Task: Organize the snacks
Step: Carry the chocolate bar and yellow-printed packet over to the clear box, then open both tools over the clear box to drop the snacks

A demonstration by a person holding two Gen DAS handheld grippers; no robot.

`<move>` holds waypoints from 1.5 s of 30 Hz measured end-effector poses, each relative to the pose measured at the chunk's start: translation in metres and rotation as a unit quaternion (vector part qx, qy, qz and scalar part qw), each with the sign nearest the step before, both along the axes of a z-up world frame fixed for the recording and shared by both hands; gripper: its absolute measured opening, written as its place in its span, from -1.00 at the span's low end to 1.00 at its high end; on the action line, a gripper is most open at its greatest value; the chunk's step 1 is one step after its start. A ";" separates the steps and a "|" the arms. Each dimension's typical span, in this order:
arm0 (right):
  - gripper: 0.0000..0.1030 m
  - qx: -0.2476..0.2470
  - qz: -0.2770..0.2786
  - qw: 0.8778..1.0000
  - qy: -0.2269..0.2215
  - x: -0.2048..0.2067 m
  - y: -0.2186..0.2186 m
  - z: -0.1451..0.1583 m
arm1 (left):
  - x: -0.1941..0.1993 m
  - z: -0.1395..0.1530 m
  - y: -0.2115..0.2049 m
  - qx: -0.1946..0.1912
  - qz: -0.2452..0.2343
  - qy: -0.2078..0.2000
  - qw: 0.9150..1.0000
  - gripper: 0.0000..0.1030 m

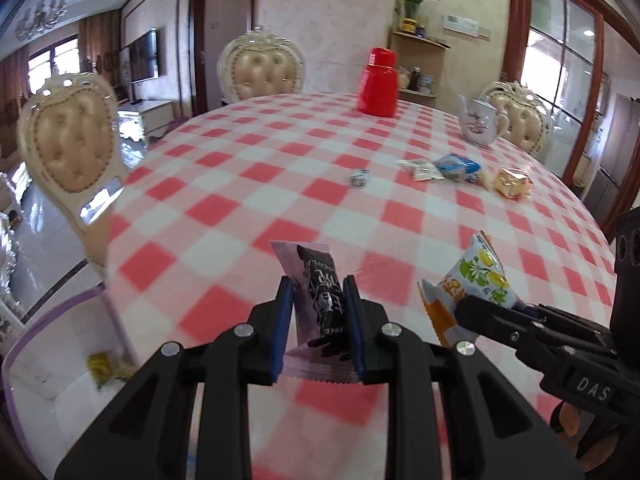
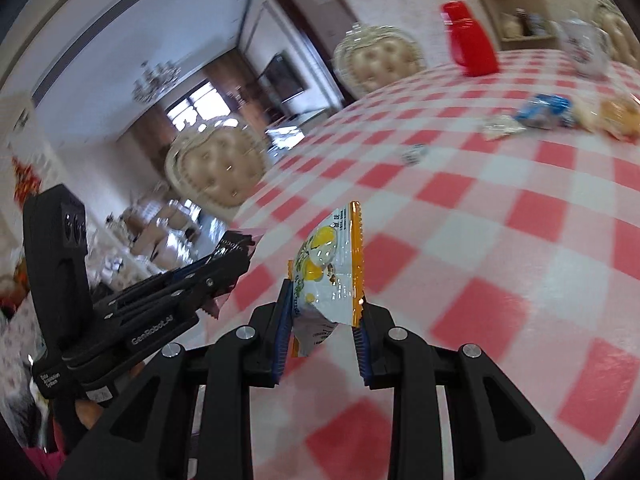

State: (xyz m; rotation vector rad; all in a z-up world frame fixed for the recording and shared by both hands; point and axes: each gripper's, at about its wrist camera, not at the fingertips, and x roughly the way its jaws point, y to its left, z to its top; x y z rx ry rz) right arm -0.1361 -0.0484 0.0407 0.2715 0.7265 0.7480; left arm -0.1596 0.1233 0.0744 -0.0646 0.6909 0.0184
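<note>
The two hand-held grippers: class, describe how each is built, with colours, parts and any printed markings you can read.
The left hand-held gripper and the right hand-held gripper are alike: black plastic frames with angular linkage arms, round silver pivot bolts and ribbed blue pads inside the fingers. Each carries a boxy black camera block behind. White lettering reads "GenRobot.AI" on the left one's side and "DAS" on the right one's. No cables or sleeves show.

A round table (image 1: 248,148) under a red-and-white checked cloth stands among cream tufted chairs (image 1: 70,148). Pale patterned walls, a wall television (image 1: 144,56), a chandelier (image 1: 40,14), bright windows (image 1: 560,48), glossy floor.
</note>
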 end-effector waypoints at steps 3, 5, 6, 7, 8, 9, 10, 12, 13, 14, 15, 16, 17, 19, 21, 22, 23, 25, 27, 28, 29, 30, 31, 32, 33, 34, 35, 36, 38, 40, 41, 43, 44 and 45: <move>-0.46 -0.012 0.029 1.000 -0.004 -0.011 0.029 0.002 | -0.014 0.001 0.025 -0.001 0.017 0.000 1.000 -0.50; -0.46 -0.019 0.045 0.999 -0.006 -0.016 0.045 0.003 | -0.024 0.000 0.041 0.002 0.027 0.001 1.000 -0.50; -0.46 -0.025 0.057 0.998 -0.008 -0.021 0.056 0.004 | -0.028 -0.001 0.050 0.004 0.032 0.003 0.999 -0.50; -0.46 -0.030 0.064 0.997 -0.009 -0.023 0.063 0.004 | -0.032 -0.002 0.059 0.004 0.037 0.006 0.999 -0.50; -0.46 -0.035 0.075 0.997 -0.010 -0.027 0.073 0.003 | -0.035 -0.004 0.066 0.006 0.042 0.009 0.999 -0.50; -0.46 -0.038 0.082 0.996 -0.010 -0.030 0.078 0.002 | -0.038 -0.005 0.073 0.008 0.047 0.012 0.999 -0.50; -0.46 -0.043 0.093 0.995 -0.010 -0.033 0.087 0.001 | -0.042 -0.006 0.083 0.012 0.053 0.016 0.998 -0.50; -0.46 -0.056 0.112 0.992 -0.011 -0.041 0.104 -0.001 | -0.046 -0.006 0.099 0.020 0.066 0.022 0.997 -0.50; -0.46 -0.063 0.124 0.990 -0.012 -0.046 0.114 -0.003 | -0.048 -0.005 0.107 0.030 0.073 0.026 0.997 -0.50; -0.46 -0.069 0.138 0.988 -0.012 -0.052 0.123 -0.005 | -0.049 -0.004 0.113 0.039 0.080 0.027 0.996 -0.50; -0.46 -0.074 0.148 0.986 -0.013 -0.055 0.129 -0.006 | -0.053 -0.002 0.124 0.047 0.090 0.027 0.995 -0.50; -0.46 -0.079 0.159 0.984 -0.014 -0.059 0.136 -0.009 | -0.055 -0.001 0.129 0.049 0.094 0.028 0.994 -0.50; -0.46 -0.085 0.174 0.981 -0.013 -0.065 0.146 -0.012 | -0.059 0.001 0.138 0.056 0.101 0.030 0.993 -0.50; -0.45 -0.085 0.203 0.975 -0.006 -0.072 0.159 -0.017 | -0.065 0.004 0.149 0.072 0.110 0.036 0.991 -0.50; -0.42 -0.080 0.240 0.968 0.000 -0.081 0.169 -0.021 | -0.070 0.006 0.157 0.096 0.116 0.051 0.987 -0.49; -0.41 -0.078 0.251 0.965 -0.001 -0.085 0.171 -0.022 | -0.073 0.007 0.160 0.112 0.117 0.064 0.985 -0.44; -0.38 -0.077 0.261 0.962 -0.005 -0.088 0.174 -0.022 | -0.074 0.008 0.162 0.120 0.122 0.066 0.983 -0.43; -0.16 -0.071 0.265 0.962 -0.010 -0.091 0.172 -0.019 | -0.079 0.015 0.169 0.131 0.160 0.056 0.977 0.50; -0.06 -0.061 0.246 0.967 -0.013 -0.085 0.161 -0.014 | -0.084 0.025 0.168 0.150 0.205 0.023 0.967 0.80; -0.06 -0.052 0.229 0.972 -0.011 -0.078 0.150 -0.012 | -0.085 0.028 0.166 0.150 0.212 0.015 0.966 0.82; -0.06 -0.045 0.215 0.976 -0.007 -0.072 0.141 -0.010 | -0.086 0.031 0.163 0.139 0.214 0.005 0.967 0.82; -0.06 -0.036 0.191 0.981 -0.003 -0.062 0.125 -0.008 | -0.085 0.033 0.161 0.129 0.210 -0.002 0.969 0.83; -0.05 -0.032 0.172 0.985 -0.001 -0.053 0.112 -0.007 | -0.084 0.034 0.157 0.116 0.201 -0.010 0.973 0.84; -0.05 -0.029 0.150 0.988 0.001 -0.043 0.100 -0.006 | -0.081 0.034 0.150 0.099 0.189 -0.015 0.977 0.84; -0.05 -0.021 0.119 0.993 0.006 -0.031 0.079 -0.005 | -0.077 0.034 0.142 0.082 0.179 -0.014 0.980 0.85; -0.05 -0.015 0.100 0.995 0.010 -0.024 0.064 -0.004 | -0.073 0.034 0.134 0.068 0.169 -0.013 0.983 0.86; -0.03 -0.010 0.066 0.998 0.015 -0.012 0.041 -0.003 | -0.064 0.033 0.120 0.038 0.147 -0.010 0.988 0.86; 0.05 -0.009 0.046 0.999 0.016 -0.004 0.031 -0.002 | -0.055 0.032 0.109 0.019 0.129 -0.007 0.991 0.90; 0.18 -0.009 -0.024 0.999 0.023 0.015 -0.009 -0.001 | -0.031 0.030 0.081 -0.009 0.088 0.005 0.996 0.93; 0.33 -0.015 -0.072 0.997 0.023 0.034 -0.042 0.002 | 0.000 0.028 0.048 -0.018 0.050 0.014 0.998 0.94; 0.38 -0.022 -0.099 0.995 0.019 0.043 -0.059 0.002 | 0.023 0.026 0.027 -0.015 0.032 0.021 0.999 0.95; 0.44 -0.034 -0.133 0.990 0.020 0.061 -0.083 0.000 | 0.062 0.022 -0.001 -0.005 0.024 0.029 0.999 0.95; 0.44 -0.037 -0.146 0.988 0.026 0.071 -0.095 -0.003 | 0.087 0.019 -0.017 0.001 0.018 0.028 0.999 0.95; 0.44 -0.040 -0.159 0.986 0.033 0.080 -0.108 -0.005 | 0.108 0.015 -0.028 0.007 0.012 0.027 1.000 0.95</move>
